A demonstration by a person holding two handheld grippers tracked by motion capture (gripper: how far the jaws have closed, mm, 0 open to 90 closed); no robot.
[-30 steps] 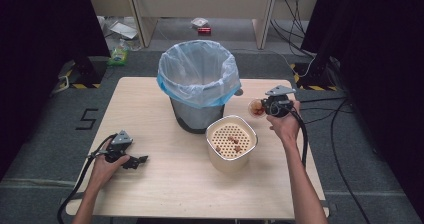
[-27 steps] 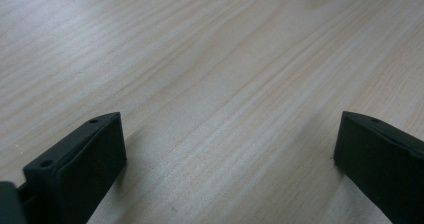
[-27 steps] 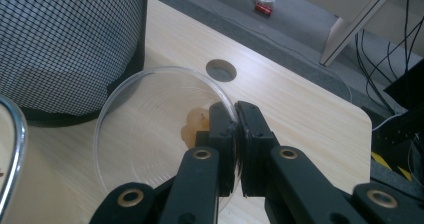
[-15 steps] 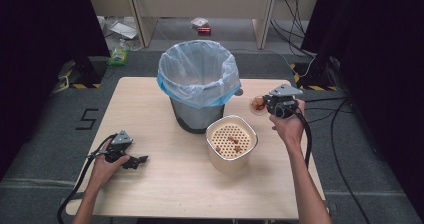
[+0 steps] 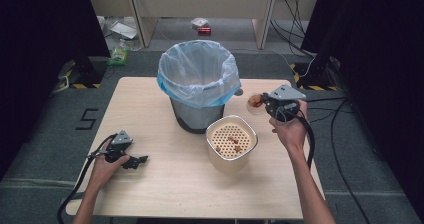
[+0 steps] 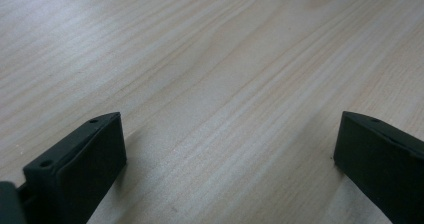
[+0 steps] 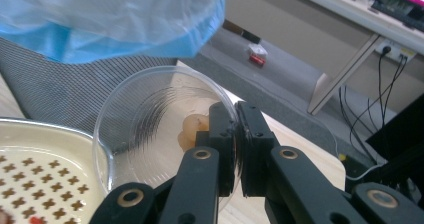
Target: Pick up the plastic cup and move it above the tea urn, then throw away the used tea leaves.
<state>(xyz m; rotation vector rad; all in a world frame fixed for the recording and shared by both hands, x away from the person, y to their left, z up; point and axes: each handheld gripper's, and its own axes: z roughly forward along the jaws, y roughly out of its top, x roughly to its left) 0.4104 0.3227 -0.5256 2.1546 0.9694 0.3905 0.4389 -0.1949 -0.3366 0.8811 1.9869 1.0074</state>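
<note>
My right tool [image 7: 239, 149] pinches a clear bowl [image 7: 150, 129] by the bin [image 5: 199, 84]; next I tip it in. My left tool [image 6: 225, 159] rests spread on the bench [image 5: 150, 184].

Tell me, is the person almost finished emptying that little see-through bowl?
Some bits already lie on the holed lid of the cream container, so one step looks done. In hand: the right gripper is shut on the clear bowl, raised beside the lined bin, with a scrap inside. Probably left: emptying that scrap. The left gripper rests open on the table.
</note>
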